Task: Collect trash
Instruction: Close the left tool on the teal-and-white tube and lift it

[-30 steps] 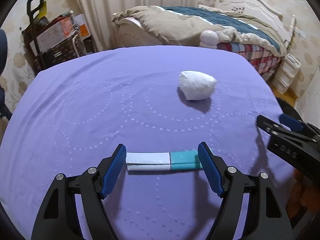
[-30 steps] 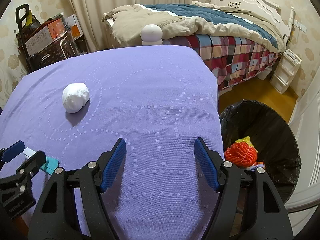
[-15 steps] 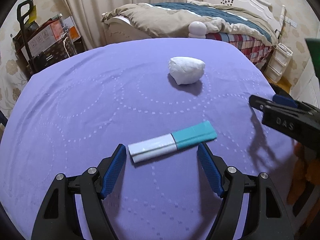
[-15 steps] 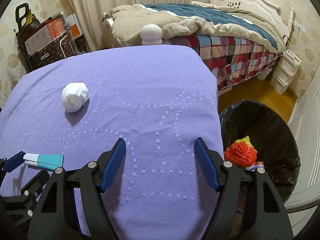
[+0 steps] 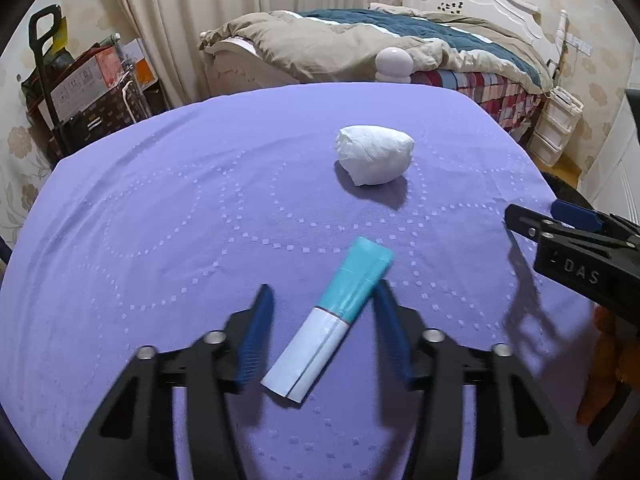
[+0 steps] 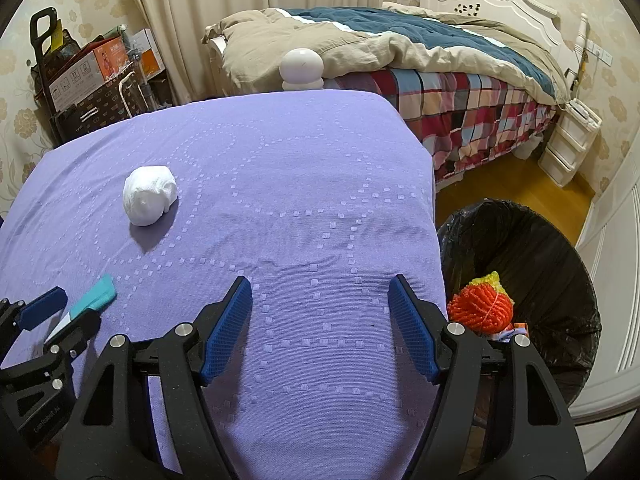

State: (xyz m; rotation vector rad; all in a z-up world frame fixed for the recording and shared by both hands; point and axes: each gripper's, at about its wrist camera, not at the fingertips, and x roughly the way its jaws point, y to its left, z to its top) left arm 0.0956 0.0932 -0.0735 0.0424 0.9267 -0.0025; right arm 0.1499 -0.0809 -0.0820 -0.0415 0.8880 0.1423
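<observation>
A white and teal wrapper [image 5: 328, 320] lies diagonally on the purple table [image 5: 160, 216], between the open fingers of my left gripper [image 5: 322, 340]; the fingers are blurred and straddle it. Its teal end also shows in the right wrist view [image 6: 96, 298]. A crumpled white paper ball [image 5: 374, 154] sits farther back, also seen in the right wrist view [image 6: 149, 194]. My right gripper [image 6: 320, 328] is open and empty over the table's right edge. It shows at the right of the left wrist view [image 5: 576, 248].
A black-lined trash bin [image 6: 532, 264] stands on the floor right of the table, holding an orange net ball [image 6: 480, 308]. A white round lamp [image 6: 301, 67] sits behind the table's far edge. A bed [image 6: 400, 52] lies beyond, boxes [image 6: 88, 76] at the back left.
My left gripper has turned and moved forward, so the wrapper now lies lengthwise between its fingers. The fingers have narrowed around it. The right gripper has not moved.
</observation>
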